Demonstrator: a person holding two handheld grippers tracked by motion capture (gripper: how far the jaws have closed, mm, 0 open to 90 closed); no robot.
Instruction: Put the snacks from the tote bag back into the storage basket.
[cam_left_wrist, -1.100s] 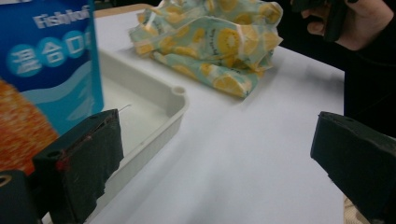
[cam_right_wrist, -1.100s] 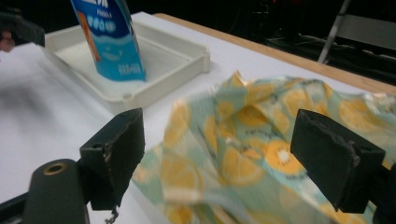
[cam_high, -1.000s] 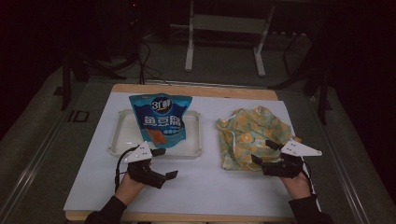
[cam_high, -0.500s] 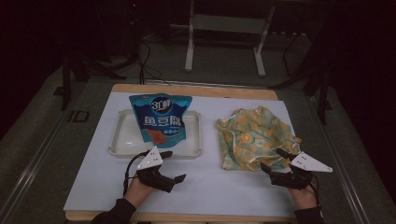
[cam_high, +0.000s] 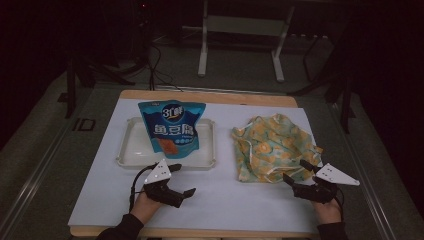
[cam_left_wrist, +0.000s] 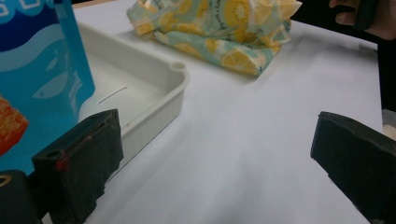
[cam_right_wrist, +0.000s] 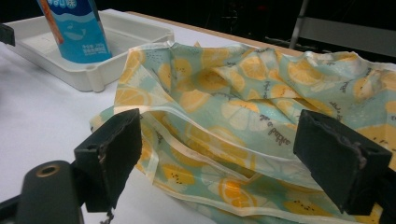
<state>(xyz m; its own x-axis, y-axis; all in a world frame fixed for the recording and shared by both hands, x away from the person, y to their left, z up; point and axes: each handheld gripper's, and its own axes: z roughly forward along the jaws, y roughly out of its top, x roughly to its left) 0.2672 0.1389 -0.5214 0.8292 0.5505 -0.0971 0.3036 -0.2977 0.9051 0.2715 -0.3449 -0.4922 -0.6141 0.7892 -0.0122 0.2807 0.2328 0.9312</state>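
The left gripper rests low on the white table cover with its two black jaws spread wide and nothing between them. Just ahead of it and to its left sits the shallow white plastic tray, whose near rim lies close beside the left jaw in the left gripper view. A tall blue snack pouch with white lettering and an orange food picture stands upright in that tray, beyond the jaw tips.

The right gripper is likewise released, jaws wide apart and holding nothing. Directly in front of it lies the crumpled pale-green fabric bag printed with yellow lemon slices; in the right gripper view the bag's near cream-edged hem lies between the two open jaws, though whether it touches either pad cannot be told. The tray and pouch lie well off to this gripper's left, beyond the bag.
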